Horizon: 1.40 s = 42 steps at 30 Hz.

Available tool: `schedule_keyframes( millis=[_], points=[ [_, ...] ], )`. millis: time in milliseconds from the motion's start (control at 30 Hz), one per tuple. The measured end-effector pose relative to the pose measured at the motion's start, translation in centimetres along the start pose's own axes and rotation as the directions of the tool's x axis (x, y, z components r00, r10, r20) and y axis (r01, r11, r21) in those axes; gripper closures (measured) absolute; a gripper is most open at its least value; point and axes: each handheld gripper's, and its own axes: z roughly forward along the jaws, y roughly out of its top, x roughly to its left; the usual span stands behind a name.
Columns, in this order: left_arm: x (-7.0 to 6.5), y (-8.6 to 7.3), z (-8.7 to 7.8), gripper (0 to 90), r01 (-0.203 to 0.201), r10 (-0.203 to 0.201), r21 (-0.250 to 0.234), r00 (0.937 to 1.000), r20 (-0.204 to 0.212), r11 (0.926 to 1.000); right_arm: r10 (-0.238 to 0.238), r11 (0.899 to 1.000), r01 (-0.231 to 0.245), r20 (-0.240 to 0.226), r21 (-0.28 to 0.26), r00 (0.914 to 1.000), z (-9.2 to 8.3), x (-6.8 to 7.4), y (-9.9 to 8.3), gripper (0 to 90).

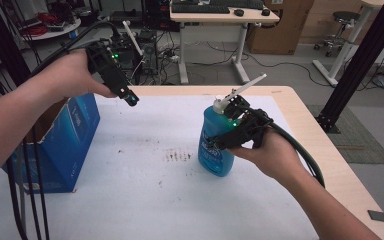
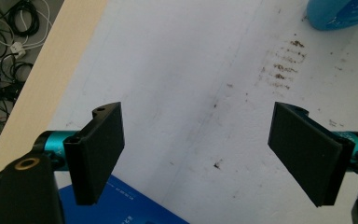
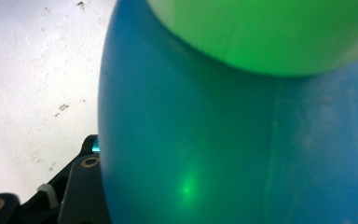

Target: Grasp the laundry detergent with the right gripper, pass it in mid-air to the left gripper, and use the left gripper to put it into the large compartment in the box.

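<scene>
While left claw (image 2: 196, 154) gapes, right claw (image 1: 223, 137) on bottle (image 1: 215, 150)

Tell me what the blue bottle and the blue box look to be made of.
Blue bottle: probably plastic, smooth and slightly glossy; it catches a green glint in the right claw view. Blue box: likely printed cardboard, with flat panels, creased edges and a brown inner flap.
</scene>
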Motion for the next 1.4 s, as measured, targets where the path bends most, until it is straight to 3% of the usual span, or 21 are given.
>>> schedule_keyframes(
  millis=[333,533,733,900,1067,1133,1200,1300,1333,1400],
  points=[
    [-0.2,0.0,-0.2,18.6,-0.001,0.001,-0.007,1.0000,0.002,1.0000,-0.004,0.999,0.003,-0.021,-0.037,0.9998,-0.1,-0.3,-0.3,43.5],
    [-0.2,-0.2,-0.5,18.6,-0.010,0.010,-0.015,0.9999,0.011,0.9998,-0.019,0.999,0.016,-0.080,-0.036,0.9966,-0.4,-0.7,-0.1,44.4],
    [-0.6,0.1,-1.6,18.6,-0.051,0.053,-0.046,0.9978,0.039,0.9976,-0.060,0.998,0.056,-0.132,-0.033,0.9894,-0.9,-0.9,0.6,44.6],
    [-1.4,0.9,-3.0,18.6,-0.105,0.110,-0.072,0.9917,0.068,0.9919,-0.112,0.993,0.105,-0.191,-0.049,0.9752,-1.7,-1.0,2.0,44.7],
    [-2.2,1.8,-4.5,18.6,-0.165,0.174,-0.090,0.9796,0.101,0.9822,-0.159,0.987,0.147,-0.234,-0.069,0.9590,-2.2,-0.9,3.5,44.7],
    [-2.3,2.0,-4.7,18.6,-0.173,0.182,-0.090,0.9778,0.104,0.9808,-0.181,0.983,0.168,-0.249,-0.073,0.9513,-2.3,-0.8,4.1,44.7],
    [-2.8,2.5,-5.4,18.6,-0.204,0.215,-0.099,0.9688,0.123,0.9740,-0.201,0.979,0.186,-0.266,-0.079,0.9429,-2.4,-0.7,4.8,44.7],
    [-3.2,2.9,-6.0,18.6,-0.222,0.238,-0.118,0.9599,0.147,0.9678,-0.230,0.973,0.215,-0.294,-0.081,0.9278,-2.5,-0.3,5.8,44.8],
    [-3.2,2.9,-6.0,18.6,-0.222,0.238,-0.118,0.9599,0.147,0.9678,-0.245,0.970,0.230,-0.298,-0.085,0.9225,-2.5,-0.1,6.1,44.8],
    [-3.7,3.4,-6.6,18.6,-0.247,0.265,-0.122,0.9512,0.158,0.9612,-0.265,0.964,0.252,-0.310,-0.084,0.9128,-2.5,0.3,6.7,44.8]
  ],
)
